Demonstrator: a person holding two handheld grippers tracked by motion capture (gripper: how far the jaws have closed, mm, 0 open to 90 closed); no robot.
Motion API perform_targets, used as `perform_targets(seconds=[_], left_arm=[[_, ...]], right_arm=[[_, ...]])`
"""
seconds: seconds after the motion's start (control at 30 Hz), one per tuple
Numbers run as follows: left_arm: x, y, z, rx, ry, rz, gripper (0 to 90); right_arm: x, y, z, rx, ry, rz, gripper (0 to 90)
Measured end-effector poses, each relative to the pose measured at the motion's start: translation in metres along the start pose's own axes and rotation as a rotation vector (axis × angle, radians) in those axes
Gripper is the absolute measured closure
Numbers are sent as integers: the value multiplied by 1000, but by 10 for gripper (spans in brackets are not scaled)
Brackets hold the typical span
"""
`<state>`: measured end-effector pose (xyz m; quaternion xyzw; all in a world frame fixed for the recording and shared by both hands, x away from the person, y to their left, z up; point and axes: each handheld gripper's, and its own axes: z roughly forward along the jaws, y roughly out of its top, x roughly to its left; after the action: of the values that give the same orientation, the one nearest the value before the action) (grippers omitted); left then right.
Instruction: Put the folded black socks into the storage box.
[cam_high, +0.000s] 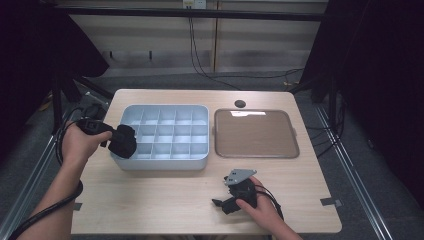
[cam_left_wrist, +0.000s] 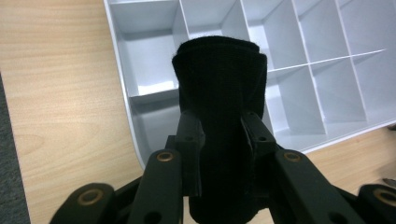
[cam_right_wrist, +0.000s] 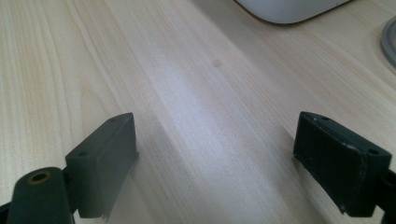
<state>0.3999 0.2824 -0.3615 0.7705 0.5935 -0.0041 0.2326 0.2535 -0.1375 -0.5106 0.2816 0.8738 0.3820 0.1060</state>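
- Pale wooden table (cam_high: 165, 200) with rounded corners; broad bare strip along the near edge, more bare wood at the left and right edges.
- Light blue-grey compartment tray (cam_high: 200, 162) at left of centre, divided into a grid of small cells, its left wall close to the table's left edge.
- Flat brown lid or tray (cam_high: 256, 133) just beside it on the right, apart by a narrow gap; small dark round hole (cam_high: 240, 103) near the far edge behind it.
- Left gripper (cam_high: 116, 138) held above the tray's near left corner, jaws partly closed and pressing on a rolled black cloth (cam_left_wrist: 219, 88); roll upright between the pads, hanging over the cells of the left column, not yet inside one.
- Right gripper (cam_high: 220, 204) low over the bare wood near the near edge, right of centre, jaws spread wide with nothing between them; tray corner (cam_right_wrist: 285, 9) well ahead of it.
- Grey floor around the table, black curtains at both sides, cables trailing along the back wall.
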Motion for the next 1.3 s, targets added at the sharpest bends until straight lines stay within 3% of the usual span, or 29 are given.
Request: perform_targets(seconds=[0.33,0.7,1.3], left_arm=[[6,-2,10,8,26,-9,721],[11,-4,21,34,103,-6,721],[6,-3,33,77,177,13,722]], right_arm=[[0,0,0,0,0,-1,127],[0,0,0,2,1,3,127],[0,0,0,2,1,2,127]])
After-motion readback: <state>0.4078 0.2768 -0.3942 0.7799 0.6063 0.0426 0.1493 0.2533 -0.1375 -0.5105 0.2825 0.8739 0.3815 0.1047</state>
